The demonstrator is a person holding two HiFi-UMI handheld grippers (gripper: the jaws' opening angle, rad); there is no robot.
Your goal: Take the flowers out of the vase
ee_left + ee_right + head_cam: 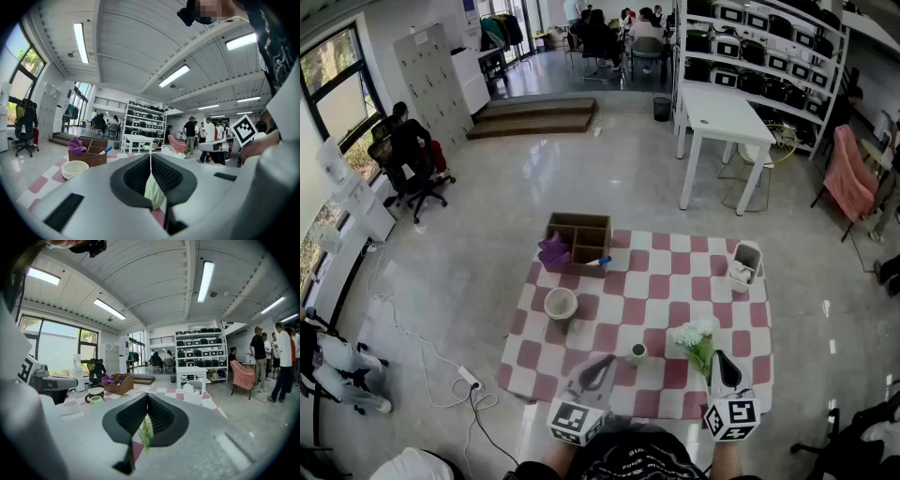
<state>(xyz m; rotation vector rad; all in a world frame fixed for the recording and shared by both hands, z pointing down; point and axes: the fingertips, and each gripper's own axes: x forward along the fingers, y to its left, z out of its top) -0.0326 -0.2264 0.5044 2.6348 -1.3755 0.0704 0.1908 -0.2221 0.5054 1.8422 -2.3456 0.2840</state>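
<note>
White flowers (695, 334) with green stems hang over the front right of the checked tablecloth (675, 291). My right gripper (720, 357) is shut on the stems, and in the right gripper view green stalks (145, 431) show pinched behind the meeting tips of that gripper (147, 395). A small pale green vase (636, 353) stands to the left of the flowers, apart from them, and also shows as the vase (96, 400) in the right gripper view. My left gripper (606, 362) hovers just left of the vase. Its tips (150, 155) meet, and I see nothing gripped.
A wooden divided box (579, 242) with a purple cloth (553, 251) and a blue pen stands at the table's far side. A cream bowl (561, 303) sits at left and a white caddy (744, 265) at the right edge. People sit and stand around the room.
</note>
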